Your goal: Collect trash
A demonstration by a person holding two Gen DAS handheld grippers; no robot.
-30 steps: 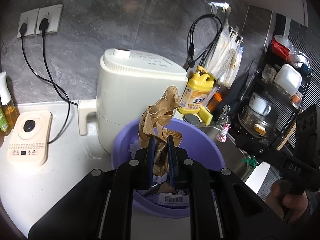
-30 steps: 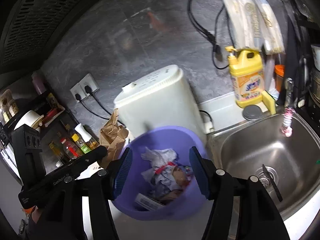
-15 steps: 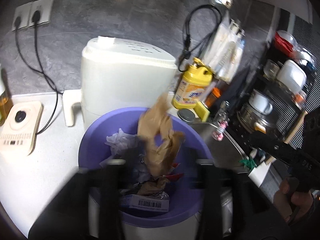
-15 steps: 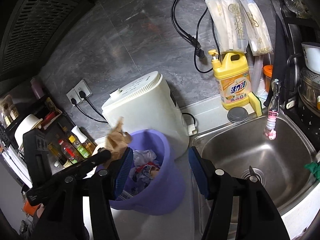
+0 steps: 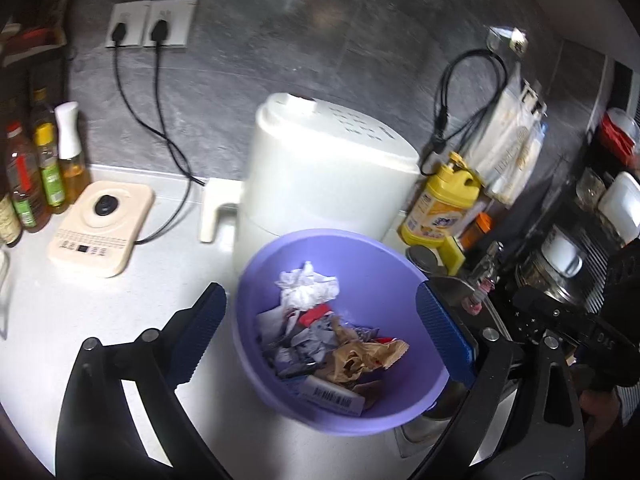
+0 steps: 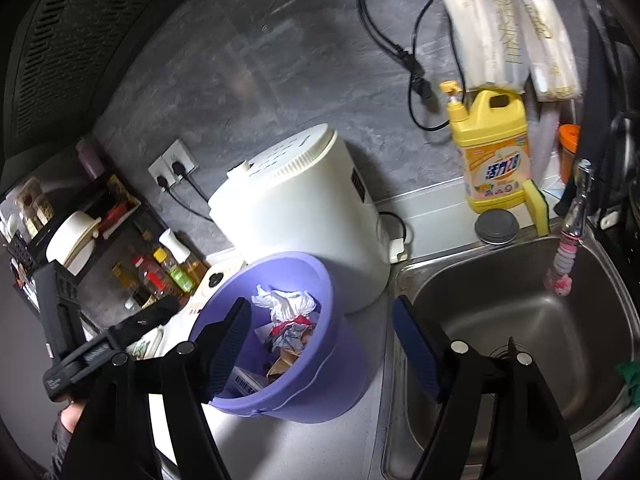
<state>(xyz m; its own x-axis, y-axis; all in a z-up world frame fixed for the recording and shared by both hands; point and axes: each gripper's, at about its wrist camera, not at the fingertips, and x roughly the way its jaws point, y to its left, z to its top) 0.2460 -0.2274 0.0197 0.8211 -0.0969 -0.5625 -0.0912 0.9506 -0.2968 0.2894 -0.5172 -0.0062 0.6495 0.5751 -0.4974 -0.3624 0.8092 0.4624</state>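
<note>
A purple trash bin stands on the white counter, also in the right wrist view. It holds crumpled white tissue, a barcoded wrapper and a crumpled brown paper bag, which lies loose on the pile. My left gripper is wide open and empty, its fingers astride the bin from above. My right gripper is open and empty, just right of the bin near the sink.
A white appliance stands behind the bin. A yellow detergent bottle and a steel sink are to the right. A beige scale-like device and oil bottles are on the left. A dish rack is far right.
My left gripper opened and let go of the brown paper bag, which dropped into the purple bin. Both grippers pulled back and up from the bin.
</note>
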